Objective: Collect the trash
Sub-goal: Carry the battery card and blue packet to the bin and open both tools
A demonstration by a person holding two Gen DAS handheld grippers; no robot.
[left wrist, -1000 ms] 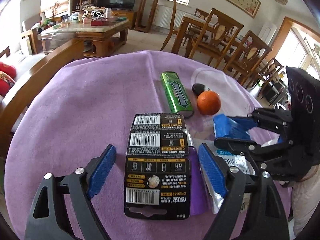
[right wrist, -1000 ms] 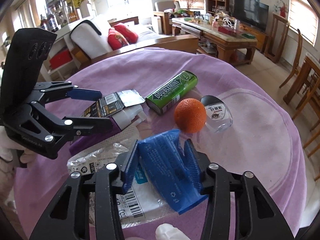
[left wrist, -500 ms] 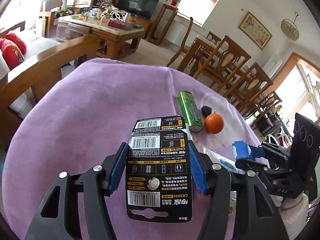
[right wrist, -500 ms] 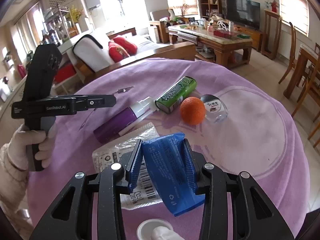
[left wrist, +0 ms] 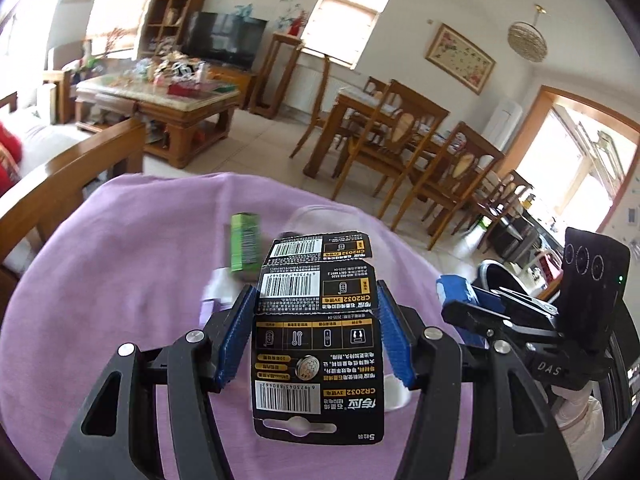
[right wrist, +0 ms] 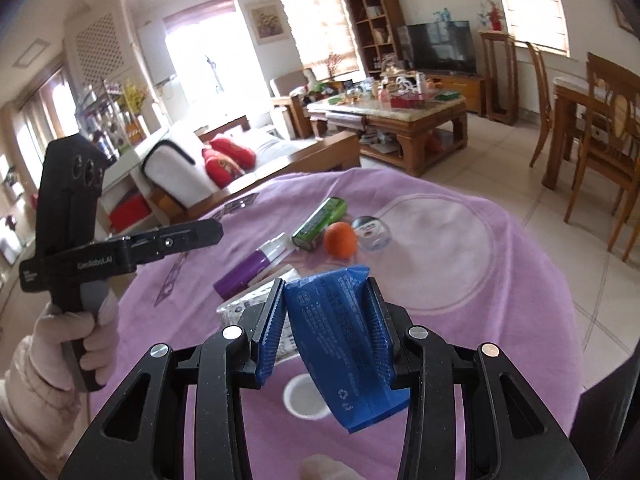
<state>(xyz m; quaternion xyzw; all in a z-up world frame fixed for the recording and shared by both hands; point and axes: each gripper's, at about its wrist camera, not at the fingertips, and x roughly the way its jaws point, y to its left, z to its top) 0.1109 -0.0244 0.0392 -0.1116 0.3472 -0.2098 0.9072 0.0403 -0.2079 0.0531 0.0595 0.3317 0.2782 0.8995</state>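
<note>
Here the left gripper (left wrist: 314, 334) has its jaws clamped on the two long edges of a black battery card (left wrist: 318, 336), which hangs clear above the counter (left wrist: 120, 264) with its purple cloth. The right gripper (right wrist: 326, 326) pinches a blue wrapper (right wrist: 340, 336) between its jaws, also lifted off the cloth. Below lie a purple tube (right wrist: 250, 266), a green gum pack (right wrist: 320, 222), an orange (right wrist: 340, 240), a small clear bottle (right wrist: 370, 232), a crinkled clear bag (right wrist: 244, 304) and a white cap (right wrist: 304, 398). The tube, gum pack, orange and bottle sit close together, well beyond both held pieces.
</note>
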